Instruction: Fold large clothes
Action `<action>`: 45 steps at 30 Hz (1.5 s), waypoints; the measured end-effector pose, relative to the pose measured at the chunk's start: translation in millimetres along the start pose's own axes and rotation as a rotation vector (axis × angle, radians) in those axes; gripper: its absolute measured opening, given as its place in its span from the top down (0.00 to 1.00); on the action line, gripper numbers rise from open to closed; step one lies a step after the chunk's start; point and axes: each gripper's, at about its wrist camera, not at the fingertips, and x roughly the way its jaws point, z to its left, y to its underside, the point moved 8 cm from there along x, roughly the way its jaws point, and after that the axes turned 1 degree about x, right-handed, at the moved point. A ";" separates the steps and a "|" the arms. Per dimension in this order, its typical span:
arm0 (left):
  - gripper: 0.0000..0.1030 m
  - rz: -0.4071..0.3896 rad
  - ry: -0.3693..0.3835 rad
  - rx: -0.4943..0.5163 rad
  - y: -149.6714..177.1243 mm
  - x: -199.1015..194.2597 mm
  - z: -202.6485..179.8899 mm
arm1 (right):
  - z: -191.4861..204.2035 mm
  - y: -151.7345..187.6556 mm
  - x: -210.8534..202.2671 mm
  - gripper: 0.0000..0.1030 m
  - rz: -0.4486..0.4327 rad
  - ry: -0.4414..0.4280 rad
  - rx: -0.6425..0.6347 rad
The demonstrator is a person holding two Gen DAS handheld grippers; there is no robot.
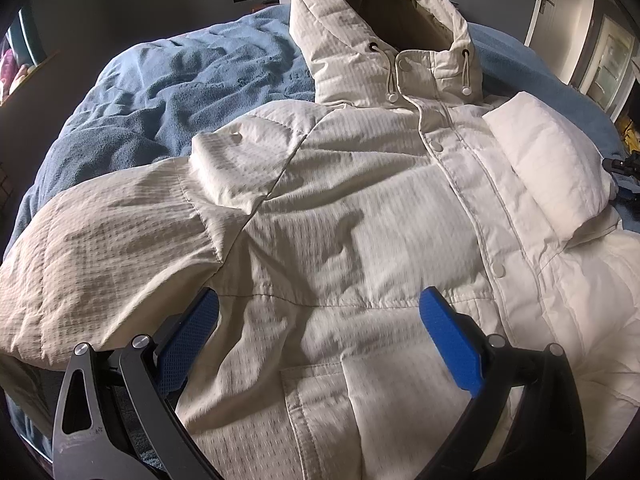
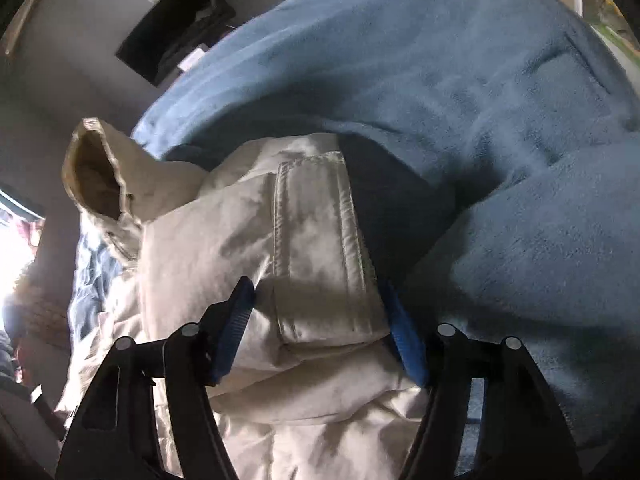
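Note:
A white hooded puffer jacket [image 1: 340, 208] lies front up on a blue blanket [image 1: 168, 80], hood [image 1: 384, 20] at the far end. Its right sleeve [image 1: 548, 160] is folded over the chest. My left gripper [image 1: 320, 304] is open and empty, hovering over the jacket's lower front near the left armpit. In the right wrist view my right gripper [image 2: 318, 296] straddles the sleeve cuff [image 2: 320, 248], with a blue pad [image 2: 236, 320] on each side; I cannot tell whether they press on it. The jacket's hood [image 2: 100, 176] shows at the left there.
The blue blanket [image 2: 480, 140] is rumpled around the jacket and rises in a big fold to the right of the cuff. A dark picture [image 2: 176, 20] hangs on the grey wall behind. A white door [image 1: 560, 4] stands at the far right.

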 end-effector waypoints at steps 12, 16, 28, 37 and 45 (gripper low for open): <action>0.06 0.001 0.000 0.000 1.1 1.3 -0.3 | 175.8 35.2 -41.3 0.87 -0.065 -0.200 -0.462; 0.06 0.001 0.001 0.000 1.2 1.0 -0.3 | 223.0 61.7 -24.5 0.87 0.010 -0.258 -0.539; 0.06 0.005 0.009 -0.003 2.8 3.4 -0.6 | 282.6 125.6 6.4 0.87 0.153 -0.435 -0.614; 0.06 0.013 0.010 -0.005 2.5 4.3 0.0 | 274.7 115.6 -36.0 0.70 0.140 -0.567 -0.542; 0.06 -0.002 0.012 0.004 1.5 1.5 -0.3 | 242.6 93.8 -63.9 0.68 0.039 -0.495 -0.540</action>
